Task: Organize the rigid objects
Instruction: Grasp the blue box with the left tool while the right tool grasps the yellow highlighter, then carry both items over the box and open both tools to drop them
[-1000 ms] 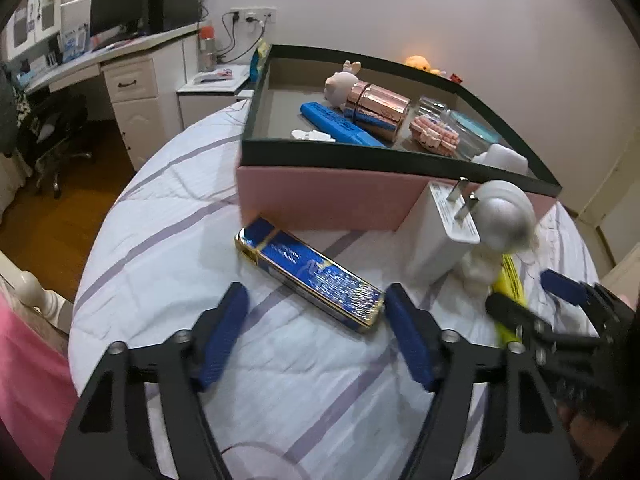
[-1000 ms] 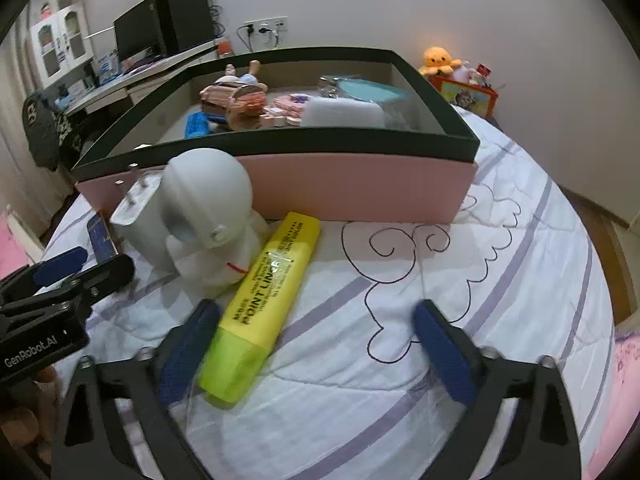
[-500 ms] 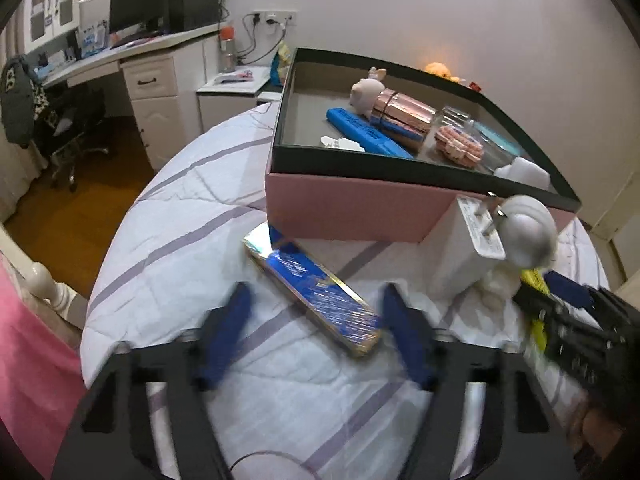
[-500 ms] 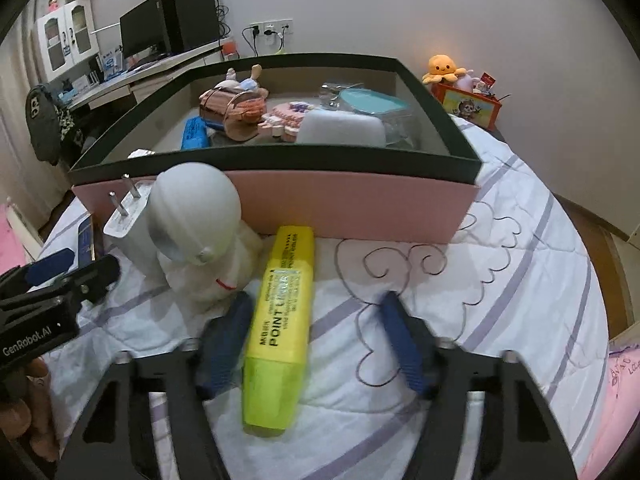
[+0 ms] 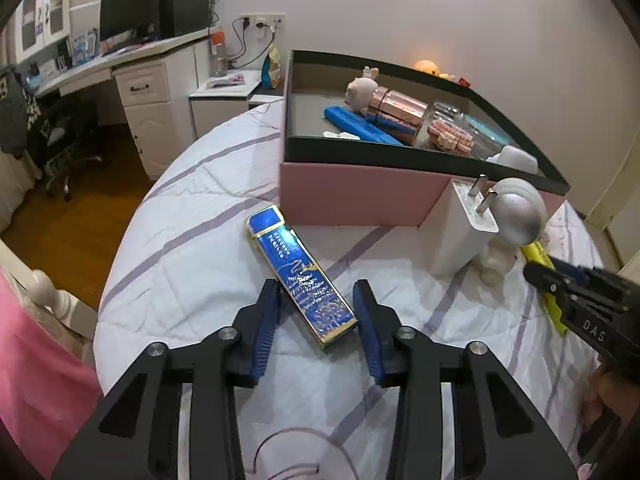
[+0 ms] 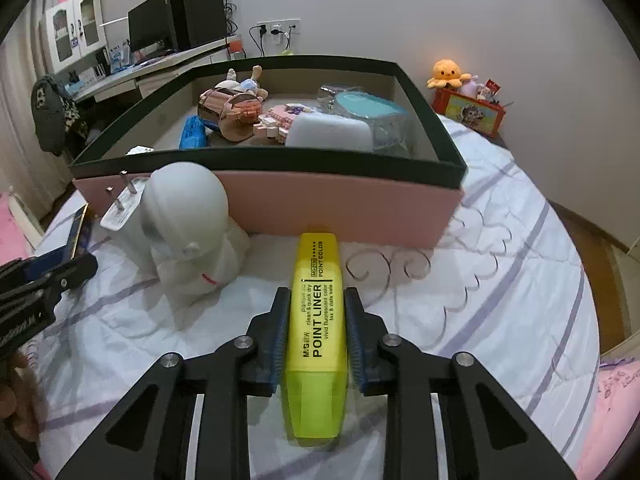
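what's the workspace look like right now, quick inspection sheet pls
surface: white quilt with purple stripes, on a bed.
job's things: yellow highlighter, blue and gold case, white charger and white figurine lie outside the pink box.
clutter: box already holds a rose-gold bottle, blue case, plush and more.
grippers: right gripper shut on the highlighter; left gripper closing around the blue and gold case, right pad not yet touching.
cables: plugs at the wall socket.
surroundings: desk, monitor, orange plush.
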Available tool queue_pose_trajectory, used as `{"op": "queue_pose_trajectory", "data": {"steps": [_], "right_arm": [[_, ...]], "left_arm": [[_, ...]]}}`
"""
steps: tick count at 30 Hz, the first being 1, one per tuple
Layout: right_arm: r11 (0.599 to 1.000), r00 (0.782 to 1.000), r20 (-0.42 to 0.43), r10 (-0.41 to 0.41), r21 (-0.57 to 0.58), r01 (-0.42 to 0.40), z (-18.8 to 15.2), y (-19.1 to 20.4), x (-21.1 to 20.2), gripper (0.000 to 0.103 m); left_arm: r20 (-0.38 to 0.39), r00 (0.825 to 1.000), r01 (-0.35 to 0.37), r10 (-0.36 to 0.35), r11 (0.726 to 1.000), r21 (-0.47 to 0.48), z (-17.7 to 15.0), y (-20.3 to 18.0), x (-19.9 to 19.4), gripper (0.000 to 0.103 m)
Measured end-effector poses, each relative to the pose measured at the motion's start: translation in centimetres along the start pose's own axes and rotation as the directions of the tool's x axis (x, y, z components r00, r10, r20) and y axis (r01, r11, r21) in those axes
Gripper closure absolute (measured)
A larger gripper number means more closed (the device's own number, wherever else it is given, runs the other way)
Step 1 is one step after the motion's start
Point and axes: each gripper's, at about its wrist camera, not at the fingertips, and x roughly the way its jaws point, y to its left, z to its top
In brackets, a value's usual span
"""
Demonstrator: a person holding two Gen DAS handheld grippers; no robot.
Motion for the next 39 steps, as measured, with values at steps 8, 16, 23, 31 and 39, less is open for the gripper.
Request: {"op": "queue_pose_trajectory", "data": {"steps": [8,16,23,31,39], "right_arm": [[1.0,1.0,-0.011,0.008,0.011,-0.007,-0.6,-0.4,-0.6,0.077],[1.0,1.0,-0.013,0.021,0.003,-0.021,-0.4,-0.3,-0.4,0.077],[0.997,0.997,0.02,0.078,0.019,-0.078,-0.3,-0.5,-2.5,0.077],[0.993,0.99,0.091,0.109,0.025,-0.112,1.3,-0.7,-5.4,0.077],[0.994,0.979,0.171,0.108,0.004,-0.11,4.6,-0.9,-7.3,0.077]], "left_arm": [[-0.006,0.997,-0.073,0.073,0.997,0.022,0.6,0.0,0.5,0.002],[-0.005,0.999,-0.043,0.043,0.999,-0.004,0.6,1.1,0.5,0.083],[0.018,1.0,-0.001,0.0,1.0,0.013,-0.5,0.2,-2.1,0.083],[0.097,0.995,0.027,-0.031,0.999,0.046,1.2,-1.3,-5.8,0.083],[0.169,0.984,0.041,-0.056,0.995,0.095,4.6,-2.9,-7.6,0.083]]}}
